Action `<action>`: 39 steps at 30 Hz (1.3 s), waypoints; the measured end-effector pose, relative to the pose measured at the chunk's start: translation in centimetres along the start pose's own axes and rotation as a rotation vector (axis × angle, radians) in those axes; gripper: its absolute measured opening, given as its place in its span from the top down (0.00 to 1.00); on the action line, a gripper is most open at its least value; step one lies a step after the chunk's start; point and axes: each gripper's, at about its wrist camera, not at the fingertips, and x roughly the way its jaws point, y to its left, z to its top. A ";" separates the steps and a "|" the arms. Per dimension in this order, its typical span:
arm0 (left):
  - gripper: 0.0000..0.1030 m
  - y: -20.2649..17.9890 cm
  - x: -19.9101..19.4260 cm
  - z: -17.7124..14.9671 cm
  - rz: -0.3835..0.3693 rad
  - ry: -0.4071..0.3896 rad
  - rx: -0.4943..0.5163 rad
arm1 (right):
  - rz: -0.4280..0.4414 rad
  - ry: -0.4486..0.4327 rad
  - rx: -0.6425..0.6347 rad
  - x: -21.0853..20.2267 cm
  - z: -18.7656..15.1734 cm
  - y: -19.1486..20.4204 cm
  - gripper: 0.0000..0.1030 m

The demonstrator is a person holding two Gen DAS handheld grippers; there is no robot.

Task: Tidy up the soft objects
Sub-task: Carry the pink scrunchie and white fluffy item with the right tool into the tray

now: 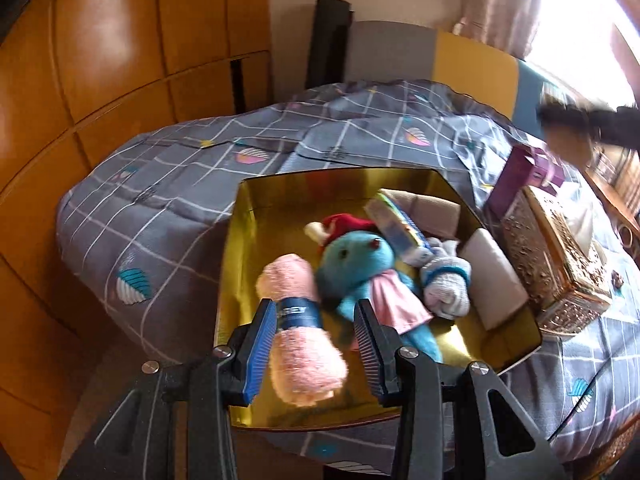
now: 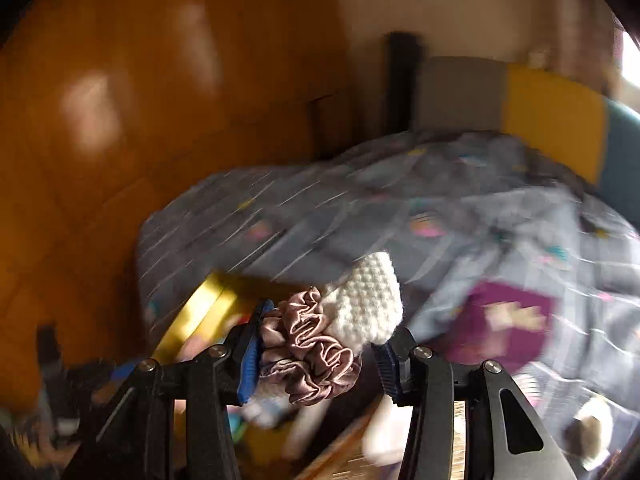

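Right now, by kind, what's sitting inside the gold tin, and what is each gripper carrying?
Rolled towels: 1, pink terry roll with blue band, between the left gripper pads
Plush toys: 1, blue doll in red hat
Sock bundles: 1, grey-white pair
Beige pads: 2
Boxed items: 1
Scrunchies: 1, mauve satin, in the right gripper
White knit pieces: 1, same grip
Total: 8

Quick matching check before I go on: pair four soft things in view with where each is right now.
Things:
1. pink rolled towel
2. blue plush toy
3. satin scrunchie
4. grey socks

Places:
A. lying in the middle of the gold tin
B. between the fingers of the right hand-held gripper, with a white knitted piece
C. between the fingers of the left hand-held gripper
D. in the tin, to the right of the plush toy

Pairs: 1-C, 2-A, 3-B, 4-D
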 end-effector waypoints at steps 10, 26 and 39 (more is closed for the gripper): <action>0.61 0.5 0.7 -0.5 -0.015 0.014 -0.021 | 0.112 0.371 -0.106 10.0 -7.5 6.5 0.53; 0.61 0.3 1.6 -0.9 0.023 0.021 -0.029 | -0.057 0.385 -0.054 17.5 -8.2 6.1 0.55; 0.61 -0.4 0.2 -0.7 0.033 -0.020 -0.007 | -0.162 0.312 -0.115 14.9 -9.0 6.7 0.30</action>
